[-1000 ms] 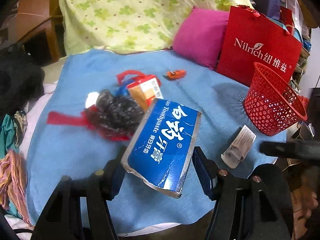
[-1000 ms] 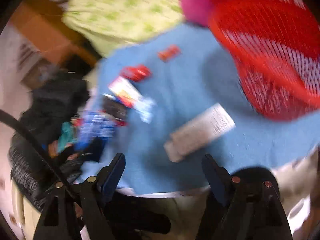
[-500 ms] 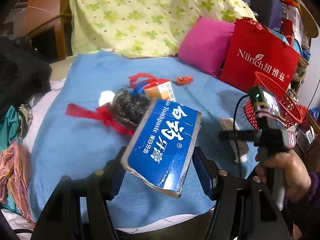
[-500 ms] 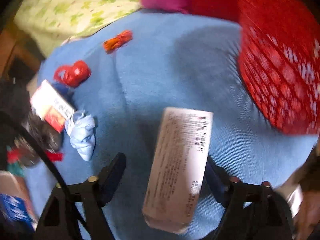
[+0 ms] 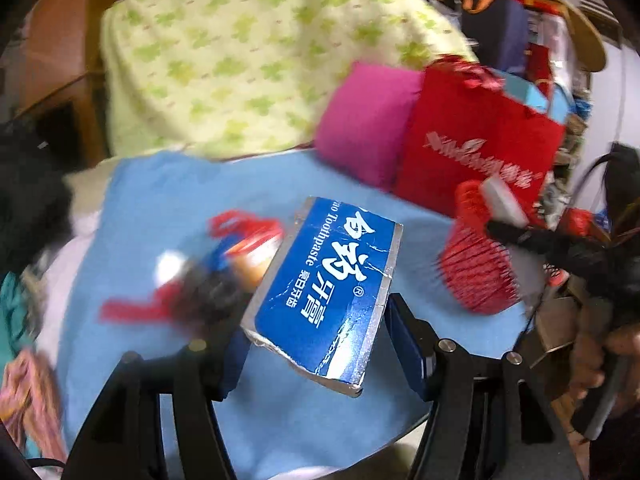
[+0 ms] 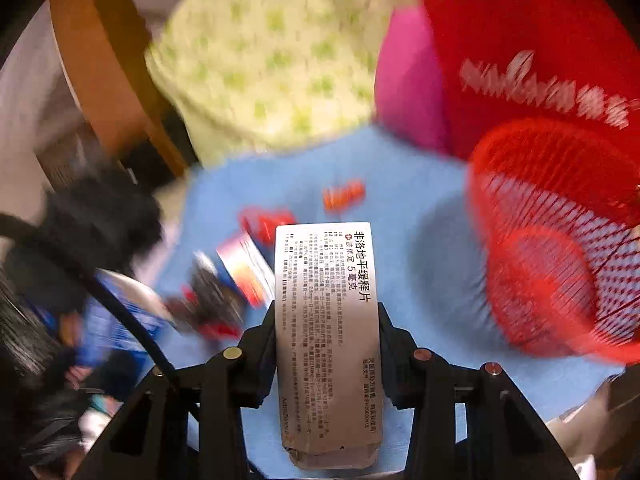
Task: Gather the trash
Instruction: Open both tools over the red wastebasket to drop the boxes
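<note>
Trash half gathered: blue toothpaste box [image 5: 324, 292] gripped across its width in the left tool [image 5: 320, 320], white medicine box [image 6: 326, 320] between the pads of the right tool [image 6: 326, 344], whose jaws are closing on its sides; both lifted clear of the blue blanket [image 5: 140, 360]. Red mesh basket [image 6: 560, 260] looks empty, right of the medicine box and near it. Left to collect, by my reading: black-and-red wrapper heap [image 5: 192, 292], small carton [image 6: 244, 268], orange scrap [image 6: 344, 196].

left gripper [image 5: 316, 320]: clamped, tilted down | right gripper [image 6: 327, 344]: jaws closing, tilted down
</note>
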A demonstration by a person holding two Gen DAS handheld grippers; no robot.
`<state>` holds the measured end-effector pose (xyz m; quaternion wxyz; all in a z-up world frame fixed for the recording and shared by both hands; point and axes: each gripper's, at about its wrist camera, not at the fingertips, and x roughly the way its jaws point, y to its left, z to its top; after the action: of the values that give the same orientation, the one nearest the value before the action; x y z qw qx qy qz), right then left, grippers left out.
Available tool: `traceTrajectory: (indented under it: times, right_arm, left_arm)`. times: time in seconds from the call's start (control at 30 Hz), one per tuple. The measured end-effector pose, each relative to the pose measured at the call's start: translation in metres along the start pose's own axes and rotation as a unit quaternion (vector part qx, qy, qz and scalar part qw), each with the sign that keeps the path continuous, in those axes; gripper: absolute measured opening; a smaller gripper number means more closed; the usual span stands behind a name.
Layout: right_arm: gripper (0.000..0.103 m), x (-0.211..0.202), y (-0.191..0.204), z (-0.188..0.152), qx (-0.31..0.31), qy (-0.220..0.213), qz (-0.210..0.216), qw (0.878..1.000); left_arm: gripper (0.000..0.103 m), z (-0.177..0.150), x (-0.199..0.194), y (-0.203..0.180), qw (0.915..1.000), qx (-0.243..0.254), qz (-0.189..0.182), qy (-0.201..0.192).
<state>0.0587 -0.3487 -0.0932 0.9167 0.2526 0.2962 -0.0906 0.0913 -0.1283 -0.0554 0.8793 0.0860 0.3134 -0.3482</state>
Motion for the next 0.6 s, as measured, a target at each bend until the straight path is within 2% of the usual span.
traceTrajectory:
  times: [0.13, 0.23, 0.27, 0.4, 0.5, 0.57, 0.6]
  right_arm:
    - [0.045, -0.088, -0.045, 0.034, 0.038, -0.098, 0.009, 0.994]
    - [0.045, -0.121, -0.080, 0.049, 0.073, -0.136, 0.002, 0.988]
    - [0.046, -0.128, -0.096, 0.054, 0.084, -0.148, -0.012, 0.985]
    - [0.047, -0.127, -0.152, 0.059, 0.138, -0.143, -0.029, 0.980]
    - [0.049, -0.112, -0.187, 0.058, 0.182, -0.121, -0.040, 0.975]
    - [0.074, -0.106, -0.212, 0.054, 0.211, -0.107, -0.042, 0.971]
    - [0.074, -0.103, -0.218, 0.051, 0.224, -0.105, -0.040, 0.968]
  left_arm:
    - [0.067, 0.043, 0.020, -0.057, 0.9980, 0.020, -0.060, -0.003]
    - [0.067, 0.069, 0.043, -0.104, 0.9949, 0.040, -0.093, -0.001]
    - [0.067, 0.076, 0.054, -0.119, 0.9938, 0.044, -0.102, 0.003]
    - [0.068, 0.091, 0.096, -0.162, 0.9902, 0.052, -0.124, 0.036]
    - [0.069, 0.090, 0.119, -0.183, 0.9904, 0.075, -0.106, 0.048]
    - [0.069, 0.088, 0.124, -0.185, 0.9902, 0.077, -0.102, 0.055]
    - [0.069, 0.088, 0.123, -0.184, 0.9906, 0.074, -0.102, 0.055]
